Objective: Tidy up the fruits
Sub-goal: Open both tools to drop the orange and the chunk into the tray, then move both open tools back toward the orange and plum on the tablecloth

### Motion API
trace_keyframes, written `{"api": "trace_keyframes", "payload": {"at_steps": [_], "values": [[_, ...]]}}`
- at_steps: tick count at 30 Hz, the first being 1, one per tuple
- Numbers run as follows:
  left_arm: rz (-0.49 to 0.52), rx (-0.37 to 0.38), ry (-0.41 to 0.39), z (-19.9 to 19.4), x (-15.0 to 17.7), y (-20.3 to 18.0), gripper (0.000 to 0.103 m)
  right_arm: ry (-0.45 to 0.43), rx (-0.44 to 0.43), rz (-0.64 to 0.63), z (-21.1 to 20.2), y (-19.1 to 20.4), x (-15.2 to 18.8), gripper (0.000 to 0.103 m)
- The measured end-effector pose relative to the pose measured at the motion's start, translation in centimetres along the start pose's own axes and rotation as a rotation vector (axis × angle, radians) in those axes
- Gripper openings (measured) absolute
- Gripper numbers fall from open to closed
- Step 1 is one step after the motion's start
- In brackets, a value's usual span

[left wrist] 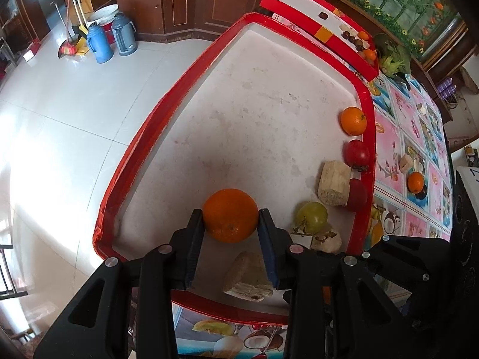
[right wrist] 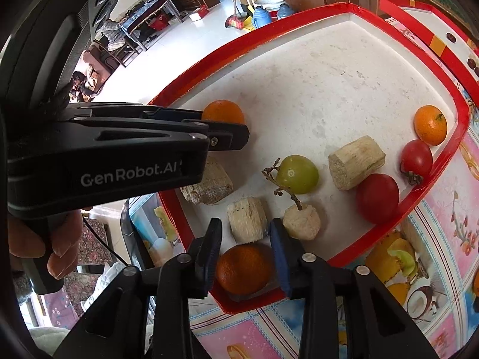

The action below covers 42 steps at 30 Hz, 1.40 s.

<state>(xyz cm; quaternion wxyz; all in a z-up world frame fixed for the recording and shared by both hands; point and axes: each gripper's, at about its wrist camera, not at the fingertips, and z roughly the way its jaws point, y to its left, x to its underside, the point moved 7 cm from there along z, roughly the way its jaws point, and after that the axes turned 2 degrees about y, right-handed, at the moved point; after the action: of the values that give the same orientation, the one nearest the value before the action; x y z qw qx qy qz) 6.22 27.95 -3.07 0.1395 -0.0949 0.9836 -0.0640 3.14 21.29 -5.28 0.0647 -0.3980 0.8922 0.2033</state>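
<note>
We see the left gripper (left wrist: pixel 230 220) set around an orange (left wrist: pixel 230 214), both pads touching its dimpled peel; the fruit rests on the white floor of the red-rimmed tray (left wrist: pixel 366 113), near the tray's near edge. The right gripper (right wrist: pixel 246 240) straddles a second orange (right wrist: pixel 243 269) at the tray's near corner. Its jaws stand slightly apart; the left pad sits against the peel, while the right pad appears clear of it, though shadow makes this uncertain. Just beyond lie fibrous, pale cane pieces (right wrist: pixel 247 220) cut as short cylinders, a smooth green grape (right wrist: pixel 297 174) on a dry stem, two glossy red tomatoes (right wrist: pixel 377 198) and a small orange (right wrist: pixel 430 124) along the right rim.
</note>
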Motion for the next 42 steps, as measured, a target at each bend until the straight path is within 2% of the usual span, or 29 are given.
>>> {"api": "trace_keyframes", "payload": {"at_steps": [2,4,12,18,30,42], "values": [[0.007,-0.010,-0.011,-0.4,0.0,-0.1,0.048,-0.006,0.002,-0.003,-0.3,0.0,0.1,0.041],[0.014,-0.019,-0.027,-0.9,-0.2,-0.3,0.051,-0.011,-0.001,0.000,-0.7,-0.4,0.4,0.043],[0.048,-0.047,-0.042,-2.4,-0.5,-1.5,0.051,-0.053,-0.015,0.050,-2.7,-1.5,1.6,0.052],[0.086,-0.034,-0.051,-3.2,-0.8,-3.9,0.051,-0.082,0.018,0.094,-4.5,-3.7,3.1,0.054],[0.207,-0.004,-0.049,-3.0,-1.2,-10.3,0.051,-0.126,0.116,0.242,-8.0,-10.0,7.4,0.055],[0.281,0.017,-0.027,-2.1,-1.1,-14.4,0.051,-0.170,0.177,0.427,-11.7,-16.4,13.1,0.055]]}}
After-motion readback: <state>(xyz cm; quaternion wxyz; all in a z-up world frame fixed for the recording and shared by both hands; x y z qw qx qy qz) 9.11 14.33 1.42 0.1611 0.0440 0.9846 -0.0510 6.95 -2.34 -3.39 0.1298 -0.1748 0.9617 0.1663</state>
